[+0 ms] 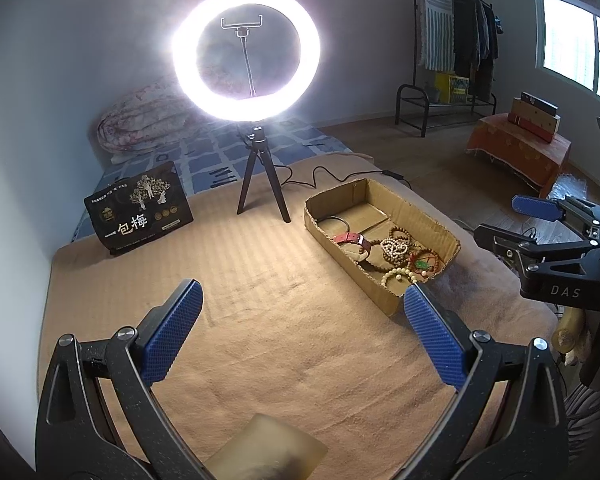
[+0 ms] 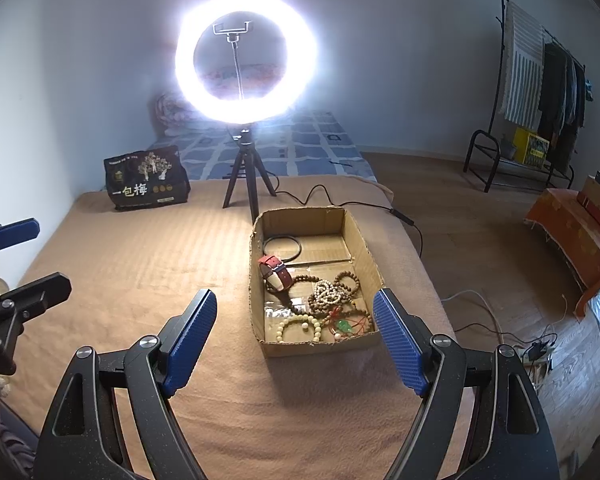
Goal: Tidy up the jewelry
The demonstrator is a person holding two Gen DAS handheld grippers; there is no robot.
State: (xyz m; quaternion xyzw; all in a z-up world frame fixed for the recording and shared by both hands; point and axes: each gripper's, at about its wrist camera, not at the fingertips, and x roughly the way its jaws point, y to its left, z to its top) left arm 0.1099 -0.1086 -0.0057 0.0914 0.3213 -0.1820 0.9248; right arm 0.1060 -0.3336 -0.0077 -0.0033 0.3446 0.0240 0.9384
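Already tangled, beads fill the cardboard box [image 2: 256, 280] at centre frame; both the left gripper [image 1: 302, 312] and right gripper [image 2: 296, 320] hover spread, risking snagging neighbouring strands.

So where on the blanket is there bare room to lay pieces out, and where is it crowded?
The widest bare patch of blanket lies between the cardboard box, the black bag and the tripod. Inside the box, the far end holds only a black ring; the near end is crowded with the red watch and tangled beads.
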